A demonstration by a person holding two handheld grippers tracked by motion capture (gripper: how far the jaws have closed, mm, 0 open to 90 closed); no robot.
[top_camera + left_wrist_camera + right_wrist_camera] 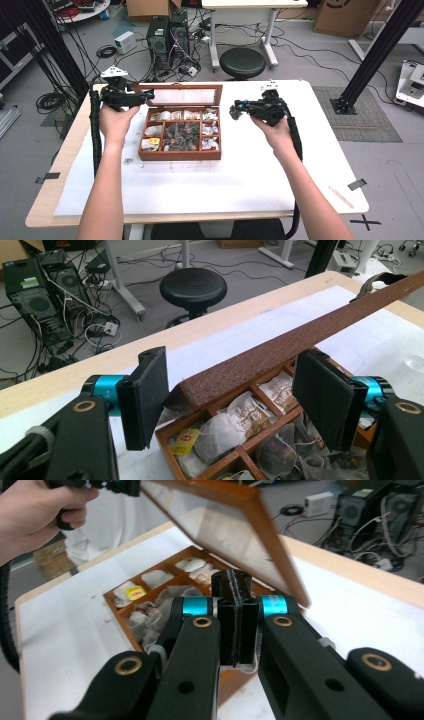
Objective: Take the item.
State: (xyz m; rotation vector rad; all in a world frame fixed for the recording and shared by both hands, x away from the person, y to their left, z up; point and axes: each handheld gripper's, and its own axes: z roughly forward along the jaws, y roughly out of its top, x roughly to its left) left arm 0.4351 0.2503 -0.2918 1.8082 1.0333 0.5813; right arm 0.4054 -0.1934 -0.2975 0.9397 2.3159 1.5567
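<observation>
While the person's forearms come in from the near edge of the white-covered table, the wooden tea box sits at mid-table between the two hands, its compartments full of wrapped tea bags. The right gripper hangs just off the box's right side, above the table and apart from the wood, pointing toward it. Its jaws are pressed flat together with nothing between them, as the right gripper view shows, where the black pads meet in front of the open compartments. A little farther back on the other side, the left gripper is held at the far left corner of the box, at the end of the raised lid. In the left gripper view its jaws stand apart, one pad on each side of the lid's brown top edge; the left pad is close against the corner of that edge, though actual contact cannot be made out, and the right pad is clear of it. The glazed lid tilts up from the far side of the box. Beyond the table stand a black stool and computer towers on the grey floor.
</observation>
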